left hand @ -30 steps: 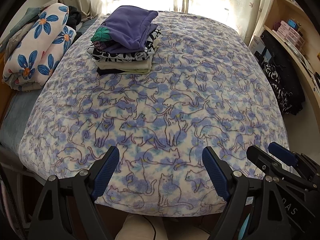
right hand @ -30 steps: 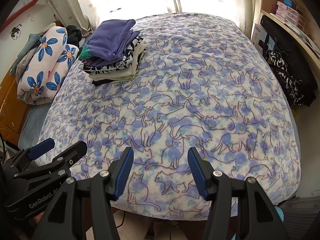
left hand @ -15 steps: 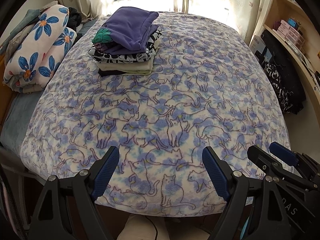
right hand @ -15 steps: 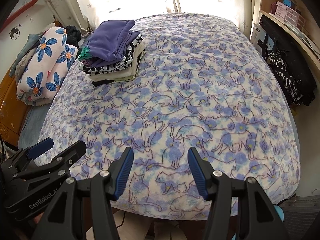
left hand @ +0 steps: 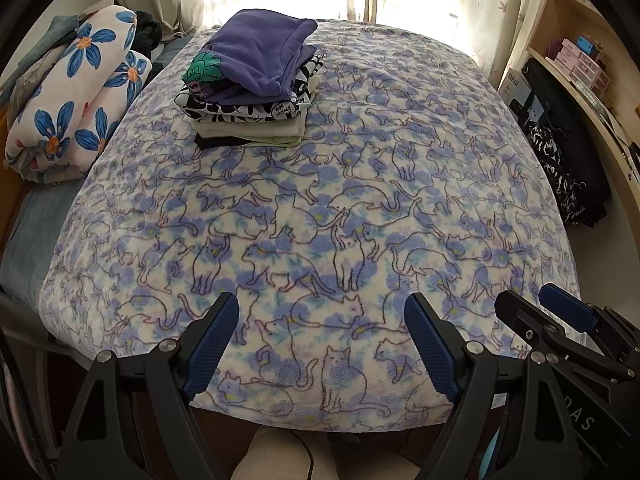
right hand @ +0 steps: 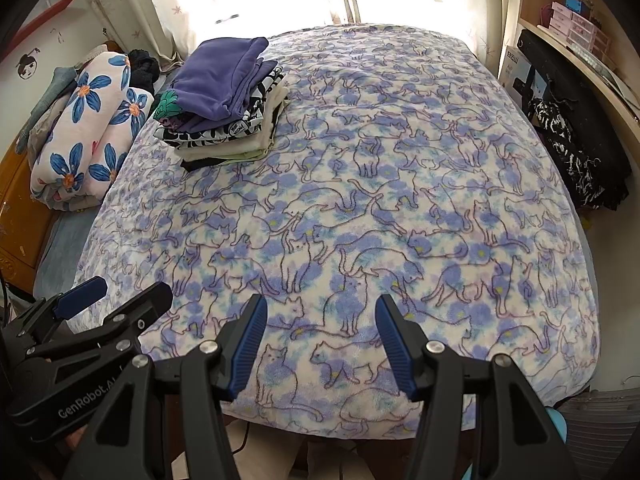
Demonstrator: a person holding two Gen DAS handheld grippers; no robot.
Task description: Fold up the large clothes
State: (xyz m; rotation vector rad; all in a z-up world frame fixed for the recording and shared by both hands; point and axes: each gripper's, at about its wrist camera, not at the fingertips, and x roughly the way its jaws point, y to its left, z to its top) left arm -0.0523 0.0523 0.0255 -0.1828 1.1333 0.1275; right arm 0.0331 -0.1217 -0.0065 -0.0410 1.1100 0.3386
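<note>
Both tools hang over the near edge of the bed, nothing between their blue pads: the left tool (left hand: 322, 344) gapes wide, the right tool (right hand: 318, 344) stands parted a bit narrower, both empty. The cat-print blanket (left hand: 360, 208) lies spread flat across the bed. Far left on it sits the stack of folded clothes (left hand: 252, 84), purple garment on top. Beside the bed, a rolled flower-print quilt (left hand: 76, 100). On the right, a wooden shelf (right hand: 576, 44) carries pink boxes (right hand: 576, 28); what they hold, can't tell.
</note>
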